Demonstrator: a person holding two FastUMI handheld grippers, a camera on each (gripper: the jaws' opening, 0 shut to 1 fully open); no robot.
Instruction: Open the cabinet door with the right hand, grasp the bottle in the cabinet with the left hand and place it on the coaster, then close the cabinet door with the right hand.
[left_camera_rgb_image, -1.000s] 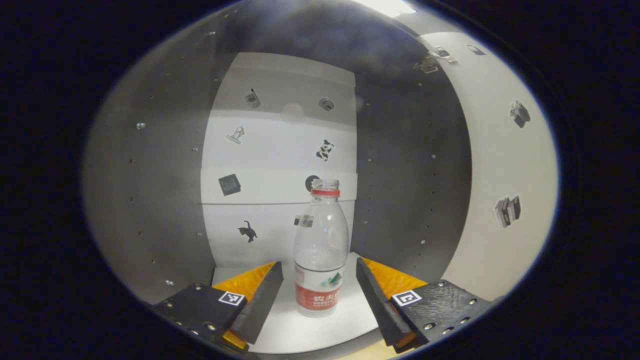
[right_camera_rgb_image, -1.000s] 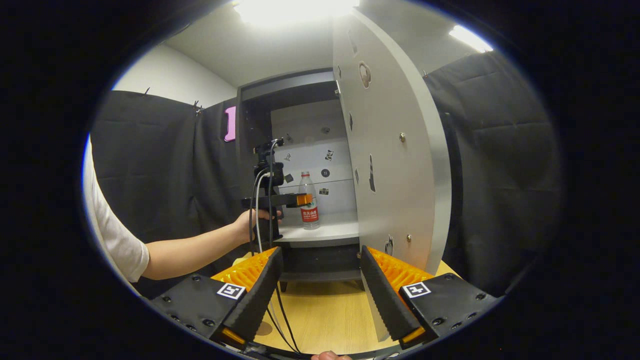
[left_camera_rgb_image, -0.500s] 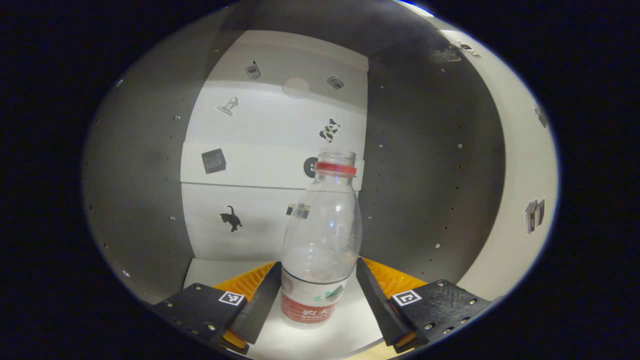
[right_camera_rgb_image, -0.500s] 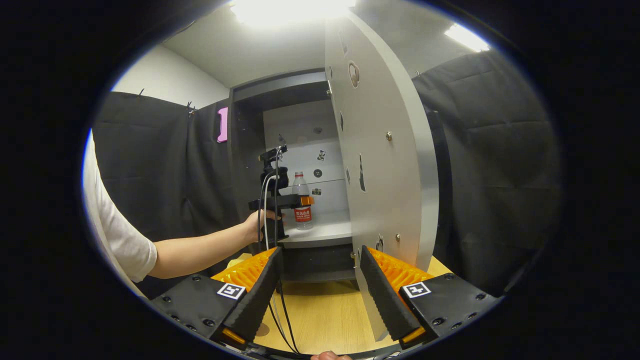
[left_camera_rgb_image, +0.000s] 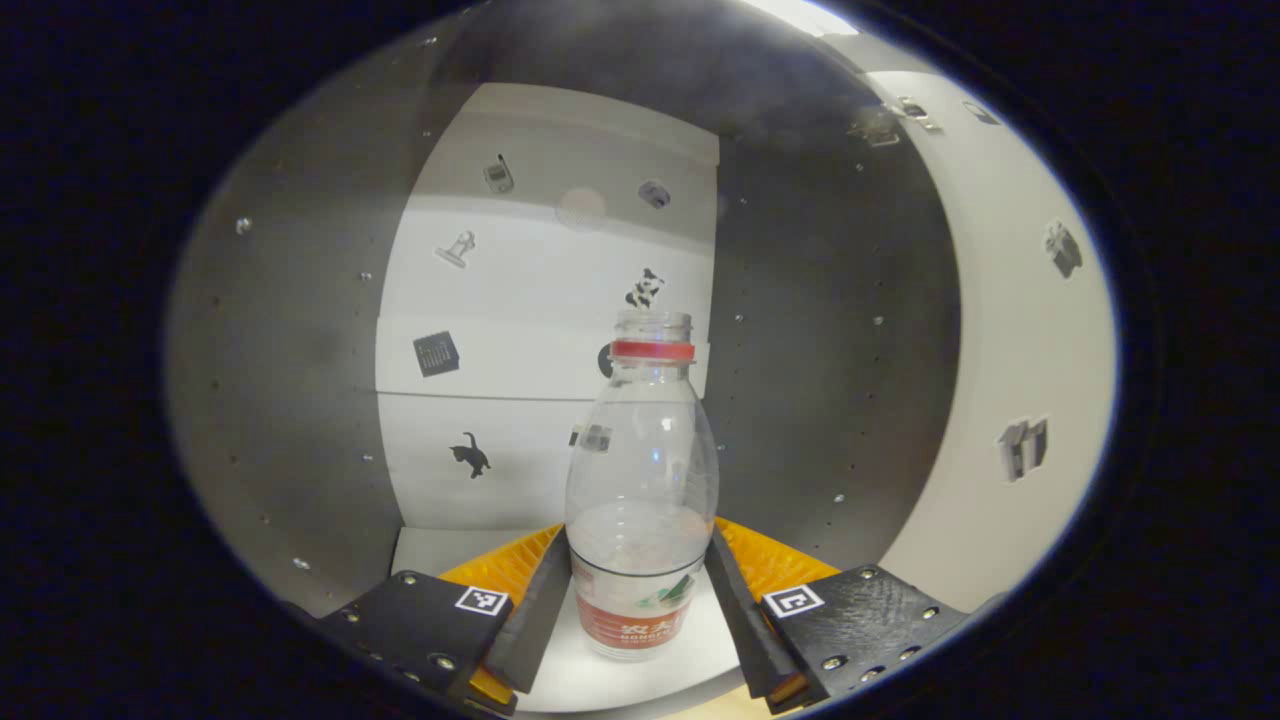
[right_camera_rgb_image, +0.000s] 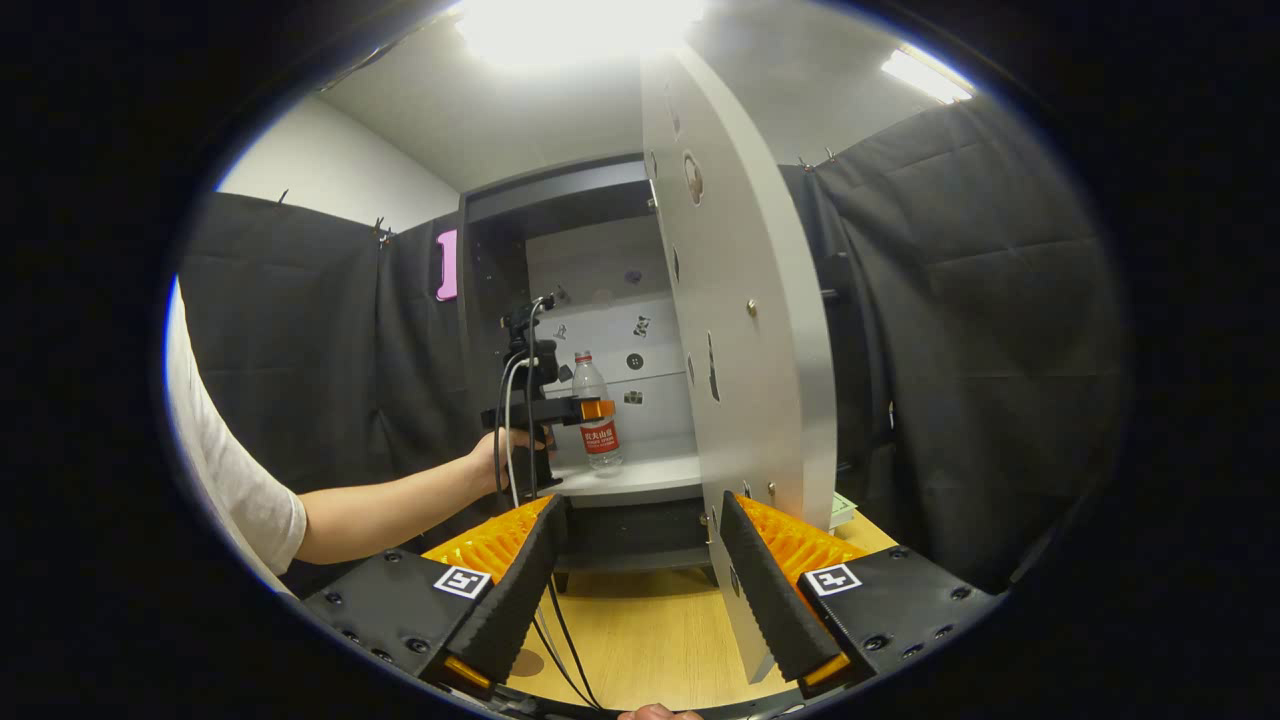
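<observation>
A clear plastic bottle with a red neck ring and red label stands upright on the white cabinet shelf. My left gripper is shut on its lower body, one finger pressing each side. The right gripper view looks from farther off at that left gripper and the bottle inside the cabinet. The grey cabinet door stands swung open to the right. My right gripper hangs open over the table with nothing between its fingers. A small brown round patch, perhaps the coaster, peeks out beside its left finger.
Dark cabinet side walls close in on both sides of the bottle, with a white stickered back panel behind. A person's arm reaches to the left gripper, cables trailing down. The wooden table lies below the cabinet.
The left gripper moved in around the bottle and its fingers closed onto the bottle's sides. The right gripper drew back slightly from the open door.
</observation>
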